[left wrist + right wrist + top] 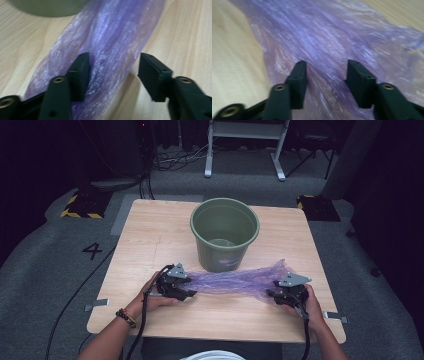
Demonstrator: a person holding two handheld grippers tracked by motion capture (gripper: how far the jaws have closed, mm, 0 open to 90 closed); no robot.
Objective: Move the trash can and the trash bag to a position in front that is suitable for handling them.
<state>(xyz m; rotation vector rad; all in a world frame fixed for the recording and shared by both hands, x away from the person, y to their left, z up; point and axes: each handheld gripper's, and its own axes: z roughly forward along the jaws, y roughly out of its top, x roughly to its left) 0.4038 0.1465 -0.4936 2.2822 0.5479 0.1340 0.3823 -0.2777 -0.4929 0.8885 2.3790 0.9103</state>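
Purple plastic bag [235,281] lies stretched across the surface at the green bucket's [224,239] 6 o'clock. Both my jaws straddle its ends unclenched, left gripper [186,289], right gripper [280,295], positioned to grip and spread it.

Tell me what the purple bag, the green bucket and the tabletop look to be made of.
Purple bag: thin, translucent plastic film, glossy; it crinkles into fine folds and the wood shows faintly through. Green bucket: probably moulded plastic, smooth and matte, with a rolled rim. Tabletop: light wood or wood-look laminate, satin; grain lines run across it.
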